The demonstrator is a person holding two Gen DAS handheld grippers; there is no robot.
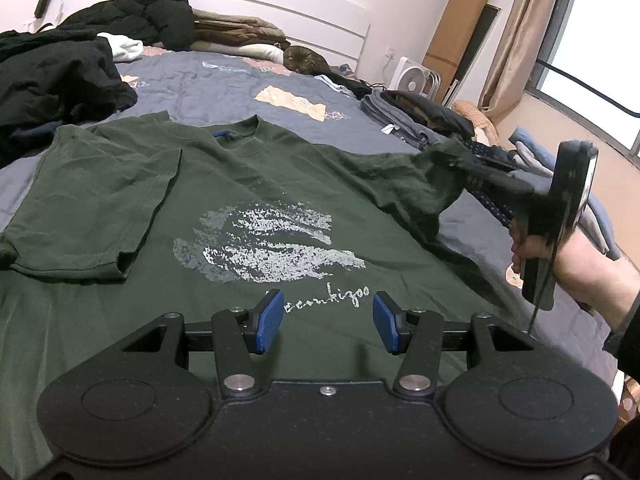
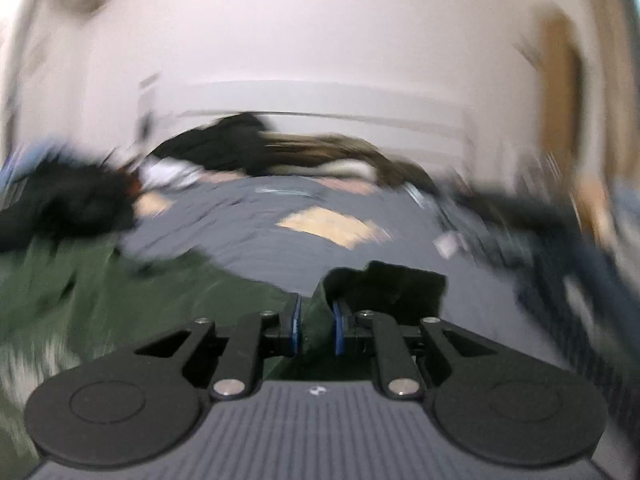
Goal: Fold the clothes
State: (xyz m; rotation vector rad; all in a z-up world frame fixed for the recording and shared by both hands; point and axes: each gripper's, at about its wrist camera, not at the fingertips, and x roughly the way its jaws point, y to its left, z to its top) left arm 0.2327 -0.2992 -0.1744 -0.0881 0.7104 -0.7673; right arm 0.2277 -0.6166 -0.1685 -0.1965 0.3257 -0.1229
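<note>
Right tool (image 2: 316,330) clamped on sleeve (image 2: 384,284), left tool (image 1: 327,322) half-open, empty: thin pinch could slip, dropping the fold.

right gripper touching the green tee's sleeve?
Touching. The right wrist view shows the right gripper shut on the green T-shirt's sleeve, fabric pinched between both blue pads.

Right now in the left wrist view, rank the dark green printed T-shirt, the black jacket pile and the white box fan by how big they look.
1. Dark green printed T-shirt, though nearest the camera
2. Black jacket pile
3. White box fan, farthest away
</note>
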